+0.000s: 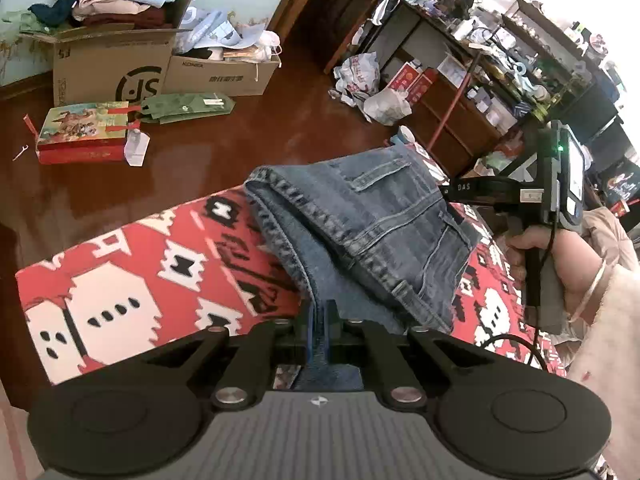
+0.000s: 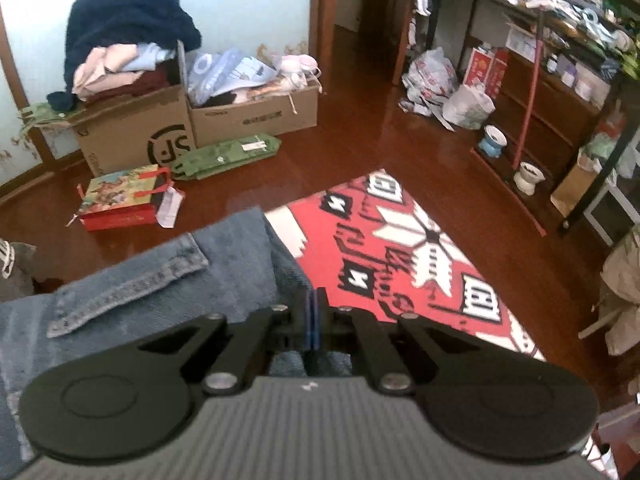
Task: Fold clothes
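Note:
A pair of blue jeans [image 1: 360,224] is held up, folded over, above the red patterned cloth [image 1: 132,280]. My left gripper [image 1: 320,312] is shut on a denim edge near the waistband side. My right gripper [image 2: 315,304] is shut on another edge of the jeans [image 2: 160,280], which drape to its left. In the left wrist view the right gripper [image 1: 452,194] comes in from the right, held by a hand [image 1: 560,252], its tip at the jeans' far side by the back pocket.
The red patterned cloth [image 2: 420,248] covers a low surface over a dark wooden floor [image 1: 280,120]. Cardboard boxes piled with clothes [image 1: 116,68] stand by the far wall, with a gift bag [image 1: 84,132] and green packets [image 1: 188,106] in front. Cluttered shelves [image 1: 500,80] line the right.

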`<state>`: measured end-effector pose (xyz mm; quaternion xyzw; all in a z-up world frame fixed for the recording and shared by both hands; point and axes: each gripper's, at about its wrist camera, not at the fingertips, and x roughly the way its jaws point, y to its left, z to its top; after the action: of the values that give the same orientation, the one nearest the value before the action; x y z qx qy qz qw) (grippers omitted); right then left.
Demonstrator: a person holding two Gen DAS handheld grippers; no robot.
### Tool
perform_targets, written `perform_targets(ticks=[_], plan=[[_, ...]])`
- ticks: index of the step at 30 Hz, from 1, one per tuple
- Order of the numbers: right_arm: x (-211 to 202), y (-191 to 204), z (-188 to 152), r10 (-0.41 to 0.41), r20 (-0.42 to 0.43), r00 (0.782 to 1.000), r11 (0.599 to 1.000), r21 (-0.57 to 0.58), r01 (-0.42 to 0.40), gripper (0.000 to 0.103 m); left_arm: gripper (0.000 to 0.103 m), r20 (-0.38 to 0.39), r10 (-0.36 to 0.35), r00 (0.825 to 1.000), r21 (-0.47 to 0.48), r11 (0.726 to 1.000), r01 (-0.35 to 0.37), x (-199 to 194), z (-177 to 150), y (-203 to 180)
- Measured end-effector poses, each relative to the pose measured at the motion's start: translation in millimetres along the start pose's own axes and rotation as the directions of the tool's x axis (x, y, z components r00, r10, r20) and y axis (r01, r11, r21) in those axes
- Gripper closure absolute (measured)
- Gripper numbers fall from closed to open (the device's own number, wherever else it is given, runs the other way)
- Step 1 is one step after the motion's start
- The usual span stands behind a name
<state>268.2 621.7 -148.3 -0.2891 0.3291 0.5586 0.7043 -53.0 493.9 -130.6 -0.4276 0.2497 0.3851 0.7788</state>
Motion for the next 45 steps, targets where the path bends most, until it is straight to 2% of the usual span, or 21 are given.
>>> perform_targets(ticks=[5,6,7,10,12,15,19,22,25,27,29,31,32,33,35,36,38,39,41,43,45], plan=[[7.9,-0.8,-7.5,-0.028,0.017,0.999,0.998,0.050,0.027,0.097,0.096,-0.012,-0.075,0.997,-0.028,0.997,0.074,-0.9,3.3,14.8],[5.3,-0.9,-7.7,-0.032,0.024,0.999,0.998,0.057,0.031,0.094,0.092,-0.010,-0.100,0.995,-0.028,0.995,0.099,-2.7,4.0,18.4],[-1.4,-1.0,-8.6,-0.039,0.035,0.999,0.997,0.061,0.037,0.089,0.090,-0.009,-0.127,0.992,-0.019,0.992,0.126,-4.7,4.5,21.0],[-28.4,-4.8,-13.9,-0.038,0.079,0.996,0.996,0.080,0.032,0.085,0.078,-0.016,-0.221,0.975,0.045,0.974,0.221,-10.1,6.0,25.6],[-55.2,-9.0,-23.7,-0.045,0.111,0.993,0.993,0.116,0.032,0.083,0.074,-0.038,-0.270,0.962,0.102,0.957,0.273,-11.1,6.8,28.9],[-99.4,-5.4,-51.3,-0.027,0.155,0.988,0.988,0.154,0.002,0.081,0.064,-0.068,-0.330,0.942,0.173,0.926,0.337,-14.6,5.4,37.6],[-146.9,23.5,-102.0,0.015,0.170,0.985,0.987,0.155,-0.042,0.081,0.056,-0.067,-0.358,0.931,0.302,0.882,0.361,-19.0,-1.0,43.6],[-174.0,49.0,-140.2,0.054,0.178,0.983,0.982,0.171,-0.085,0.081,0.056,-0.053,-0.361,0.931,0.384,0.854,0.352,-14.6,-7.2,46.6],[-190.9,73.0,-173.7,0.079,0.190,0.979,0.973,0.200,-0.117,0.081,0.055,-0.091,-0.393,0.915,0.402,0.826,0.395,-0.9,-10.3,47.8],[-198.5,86.8,-193.2,0.083,0.190,0.978,0.969,0.216,-0.124,0.081,0.055,-0.126,-0.395,0.910,0.393,0.823,0.411,12.1,-11.2,46.9],[-201.5,94.2,-205.5,0.090,0.189,0.978,0.962,0.237,-0.134,0.081,0.058,-0.165,-0.406,0.899,0.357,0.825,0.438,25.2,-11.2,45.7],[-204.5,101.6,-217.7,0.098,0.188,0.977,0.955,0.257,-0.145,0.081,0.060,-0.196,-0.441,0.876,0.302,0.823,0.482,32.0,-10.9,45.9],[-204.5,105.1,-221.1,0.107,0.188,0.976,0.953,0.261,-0.154,0.081,0.063,-0.216,-0.457,0.863,0.272,0.821,0.502,34.2,-10.5,45.3],[-204.5,108.7,-224.3,0.116,0.187,0.976,0.950,0.265,-0.164,0.081,0.073,-0.237,-0.464,0.854,0.245,0.822,0.514,36.4,-10.4,44.6],[-204.5,115.8,-230.8,0.134,0.186,0.973,0.945,0.273,-0.182,0.081,0.080,-0.256,-0.456,0.852,0.192,0.840,0.507,38.6,-11.1,44.5],[-203.7,119.0,-232.9,0.138,0.186,0.973,0.942,0.279,-0.187,0.080,0.084,-0.266,-0.459,0.848,0.153,0.848,0.507,39.9,-10.9,45.7],[-201.2,124.1,-235.4,0.148,0.188,0.971,0.937,0.288,-0.198,0.080,0.086,-0.279,-0.507,0.816,-0.015,0.852,0.524,43.7,-6.6,55.9],[-200.5,126.9,-236.1,0.164,0.198,0.966,0.933,0.286,-0.217,0.080,0.086,-0.278,-0.552,0.786,-0.140,0.833,0.535,47.8,-4.1,64.6],[-199.3,132.5,-237.7,0.195,0.220,0.956,0.926,0.281,-0.254,0.075,0.087,-0.265,-0.613,0.745,-0.317,0.785,0.533,54.9,-1.4,78.0],[-196.4,141.4,-238.0,0.193,0.222,0.956,0.932,0.264,-0.249,0.073,0.088,-0.256,-0.640,0.724,-0.403,0.752,0.522,59.5,-1.9,85.2],[-193.5,150.5,-238.3,0.190,0.222,0.956,0.938,0.246,-0.243,0.073,0.088,-0.266,-0.638,0.723,-0.424,0.751,0.506,62.5,-4.2,87.1]])
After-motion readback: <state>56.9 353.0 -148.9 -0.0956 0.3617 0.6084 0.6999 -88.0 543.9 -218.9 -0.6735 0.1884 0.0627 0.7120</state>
